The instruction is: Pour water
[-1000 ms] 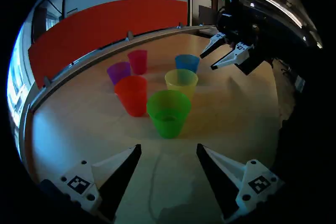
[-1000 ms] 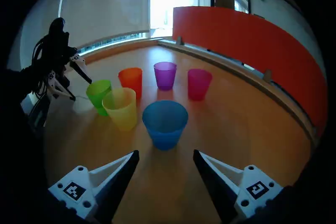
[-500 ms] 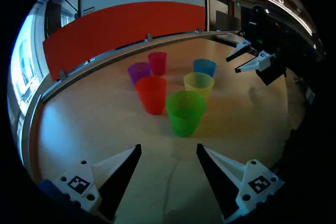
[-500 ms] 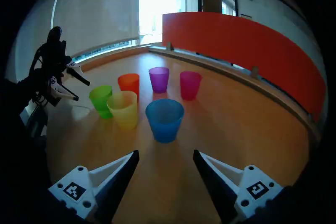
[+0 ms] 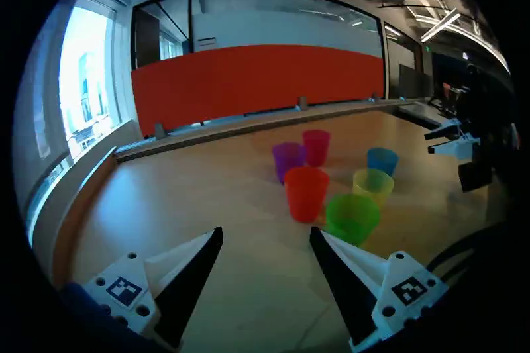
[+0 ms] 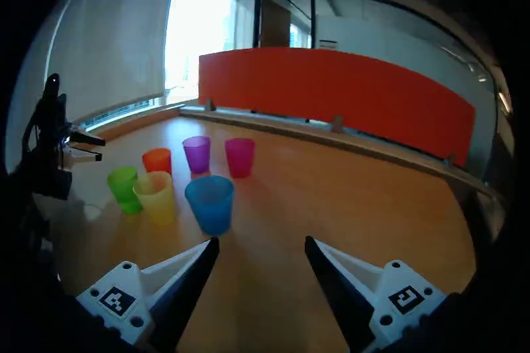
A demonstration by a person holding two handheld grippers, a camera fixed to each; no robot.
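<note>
Left gripper view shows the green cup (image 5: pixel 352 217) upright on the worktop (image 5: pixel 199 207), just beside the red cup (image 5: pixel 306 193) and yellow cup (image 5: pixel 373 185), near your left gripper (image 5: pixel 265 230), whose fingers stand apart holding nothing; your right gripper (image 6: pixel 260 240), fingers likewise apart and empty, faces the blue cup (image 6: pixel 210 202) without touching it.

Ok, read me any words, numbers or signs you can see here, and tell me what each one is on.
No text here is readable.
Sign on the glass wall: too small to read.
Markers on the left gripper and right gripper: black-and-white square codes, no letters.
Cups: no print visible.
</note>
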